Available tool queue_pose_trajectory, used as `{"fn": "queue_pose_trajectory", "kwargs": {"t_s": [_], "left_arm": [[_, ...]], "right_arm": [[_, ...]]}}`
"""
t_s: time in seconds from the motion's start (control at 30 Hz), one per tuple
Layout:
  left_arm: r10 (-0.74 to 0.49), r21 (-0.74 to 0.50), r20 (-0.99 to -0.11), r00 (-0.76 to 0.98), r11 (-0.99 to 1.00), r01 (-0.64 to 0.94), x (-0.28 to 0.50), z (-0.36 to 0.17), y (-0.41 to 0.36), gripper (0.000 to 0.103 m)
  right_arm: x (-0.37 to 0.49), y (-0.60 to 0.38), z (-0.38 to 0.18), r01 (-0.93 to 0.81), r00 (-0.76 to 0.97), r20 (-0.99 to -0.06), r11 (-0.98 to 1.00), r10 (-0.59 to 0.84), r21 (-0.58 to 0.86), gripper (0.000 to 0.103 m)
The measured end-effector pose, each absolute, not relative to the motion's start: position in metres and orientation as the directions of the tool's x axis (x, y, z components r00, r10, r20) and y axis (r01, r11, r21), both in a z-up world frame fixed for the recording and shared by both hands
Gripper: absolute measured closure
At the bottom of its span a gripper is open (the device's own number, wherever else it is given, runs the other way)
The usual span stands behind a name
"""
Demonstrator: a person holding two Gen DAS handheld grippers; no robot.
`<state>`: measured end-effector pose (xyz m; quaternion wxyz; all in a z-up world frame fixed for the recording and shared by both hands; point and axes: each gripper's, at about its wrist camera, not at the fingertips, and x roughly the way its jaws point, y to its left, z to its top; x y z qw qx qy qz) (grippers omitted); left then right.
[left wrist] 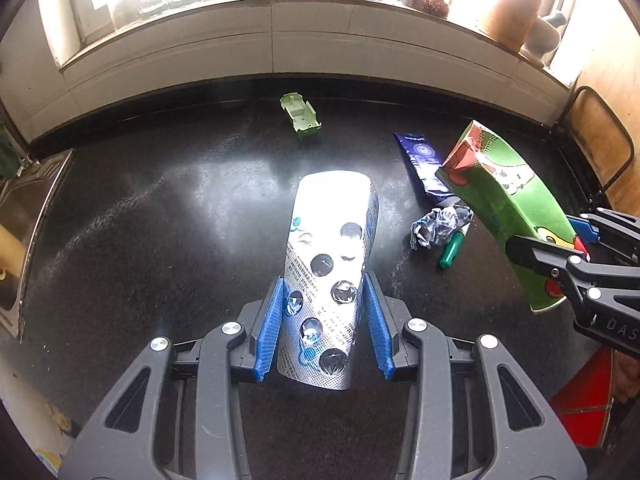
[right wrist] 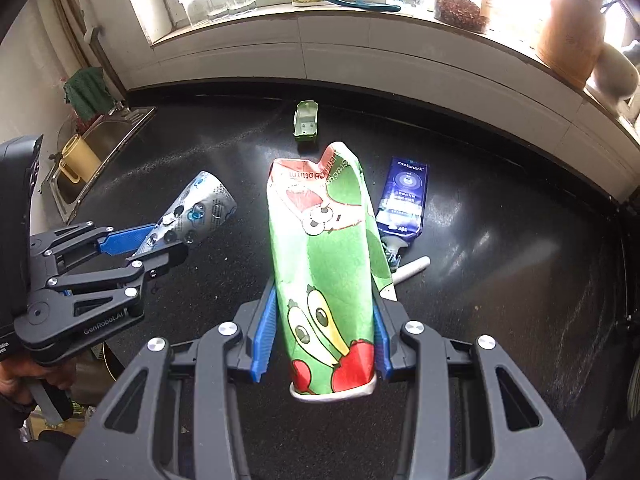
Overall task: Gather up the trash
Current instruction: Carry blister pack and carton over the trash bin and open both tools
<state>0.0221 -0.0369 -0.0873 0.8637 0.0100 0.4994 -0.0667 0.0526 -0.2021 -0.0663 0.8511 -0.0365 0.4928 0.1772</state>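
My left gripper [left wrist: 322, 308] is shut on a silver pill blister pack [left wrist: 328, 264] and holds it above the black counter [left wrist: 160, 216]; the pack also shows in the right wrist view [right wrist: 192, 216]. My right gripper [right wrist: 324, 320] is shut on a crumpled green juice carton [right wrist: 324, 264], lifted off the counter; it shows in the left wrist view [left wrist: 504, 208] too. On the counter lie a blue toothpaste box [right wrist: 404, 196], a crumpled wrapper [left wrist: 436, 226], a green marker [left wrist: 450, 250] and a small green plastic tray [right wrist: 306, 120].
A steel sink [right wrist: 100, 148] with a yellow cup [right wrist: 78, 156] is at the left end of the counter. A windowsill [right wrist: 360, 12] at the back holds jars, a bottle and a clay pot. A chair back [left wrist: 600, 140] stands at the right.
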Motion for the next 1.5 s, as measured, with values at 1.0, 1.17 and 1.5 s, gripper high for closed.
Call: {"fn": "queue_pose_trajectory", "kwargs": {"t_s": [1.0, 1.17, 1.5], "left_arm": [[0.186, -0.007, -0.829, 0.527, 0.939, -0.343, -0.088, -0.065, 0.133, 0.064], [0.259, 0.002, -0.843, 0.471, 0.877, -0.480, -0.143, -0.075, 0.179, 0.064], [0.306, -0.011, -0.891, 0.335, 0.725, -0.689, -0.255, -0.119, 0.251, 0.064]], "right_arm": [[0.010, -0.014, -0.051, -0.706, 0.300, -0.829, 0.694, 0.471, 0.139, 0.062], [-0.031, 0.061, -0.066, -0.816, 0.176, -0.845, 0.555, 0.505, 0.161, 0.062], [-0.120, 0.174, -0.104, -0.917, -0.052, -0.882, 0.327, 0.469, 0.228, 0.062]]}}
